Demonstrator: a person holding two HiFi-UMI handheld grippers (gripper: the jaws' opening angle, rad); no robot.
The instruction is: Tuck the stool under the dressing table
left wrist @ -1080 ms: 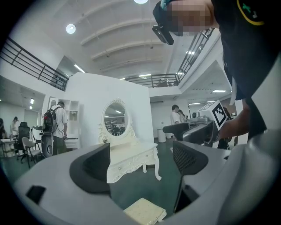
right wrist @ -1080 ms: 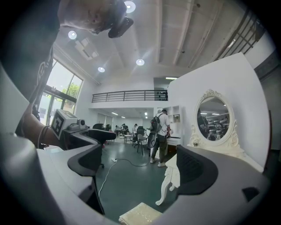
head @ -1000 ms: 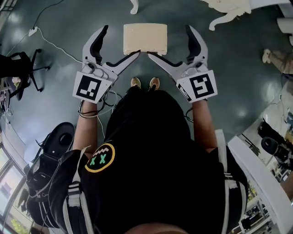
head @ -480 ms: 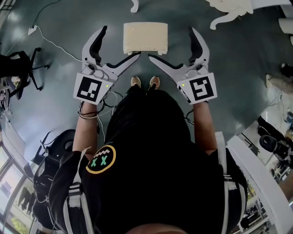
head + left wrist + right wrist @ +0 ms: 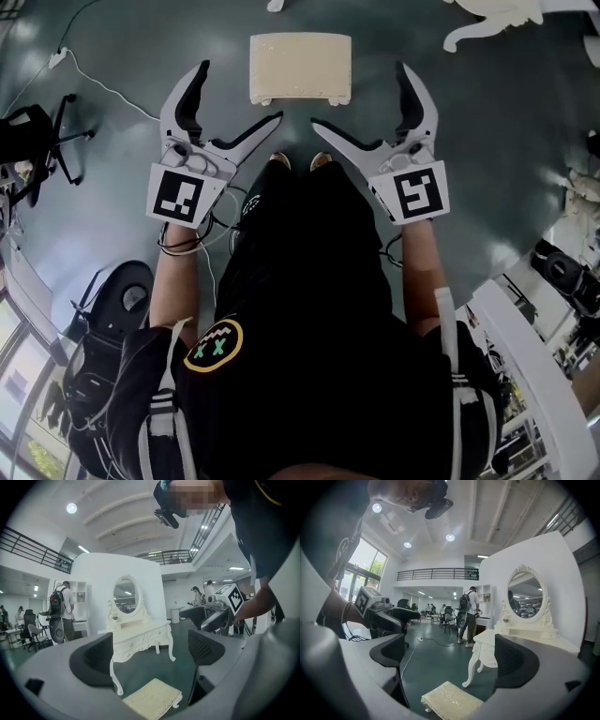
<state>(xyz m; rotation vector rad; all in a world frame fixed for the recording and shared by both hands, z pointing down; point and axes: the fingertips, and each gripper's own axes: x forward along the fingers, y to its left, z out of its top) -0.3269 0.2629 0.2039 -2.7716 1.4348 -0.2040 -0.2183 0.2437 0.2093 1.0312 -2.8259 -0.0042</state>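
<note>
Beyond gaping left tool (image 5: 240, 91) and right tool (image 5: 360, 94), stool (image 5: 300, 66) mostly hides its legs.

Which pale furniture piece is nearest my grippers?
The low cushioned stool, just ahead of the left gripper and right gripper; the mirrored dressing table stands beyond it.

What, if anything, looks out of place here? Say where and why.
The stool stands alone on the open floor, clear of the dressing table, not tucked under it. The left hand-held gripper and right hand-held gripper are open, holding nothing.
</note>
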